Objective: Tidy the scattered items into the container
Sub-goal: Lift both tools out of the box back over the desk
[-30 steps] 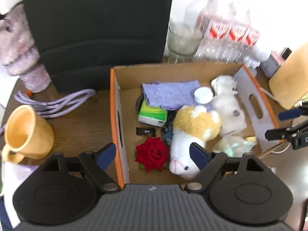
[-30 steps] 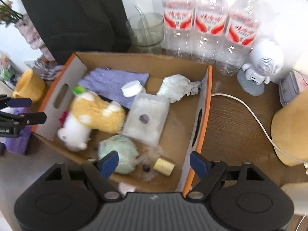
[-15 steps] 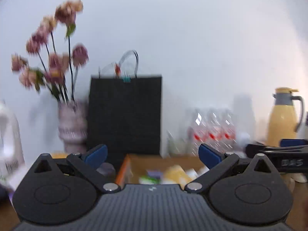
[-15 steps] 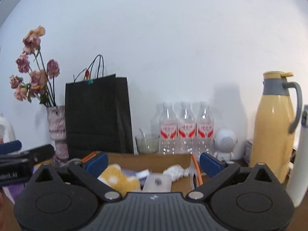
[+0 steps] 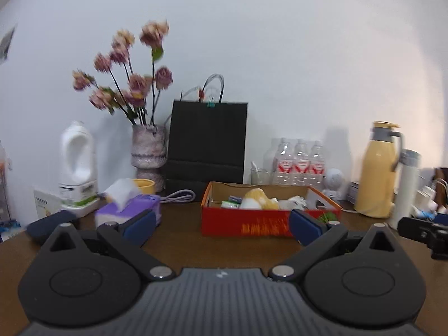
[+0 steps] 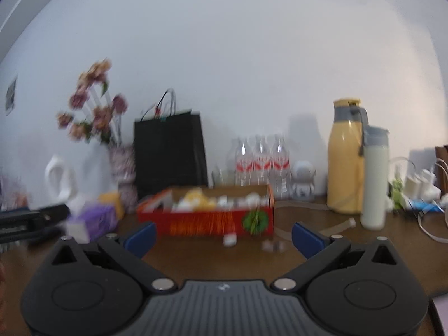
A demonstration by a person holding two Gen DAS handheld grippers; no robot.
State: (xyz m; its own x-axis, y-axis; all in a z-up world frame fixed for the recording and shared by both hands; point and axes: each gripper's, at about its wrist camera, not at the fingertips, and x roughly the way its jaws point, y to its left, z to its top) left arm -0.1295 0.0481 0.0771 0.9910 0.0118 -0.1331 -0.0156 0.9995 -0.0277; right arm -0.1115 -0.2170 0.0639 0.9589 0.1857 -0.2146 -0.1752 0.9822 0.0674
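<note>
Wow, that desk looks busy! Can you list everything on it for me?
box: one, red, orange-rimmed, mid-table, holding a yellow-white plush toy and small items
paper bag: one, black, behind box
vase of flowers: one, pinkish, left of bag
white jug: one, far left
tissue box: one, purple, left of box
water bottles: three, clear, red labels, at wall
yellow flask: one, right
white tumbler: one, beside flask
left tool: open, empty
right tool: open, empty
</note>
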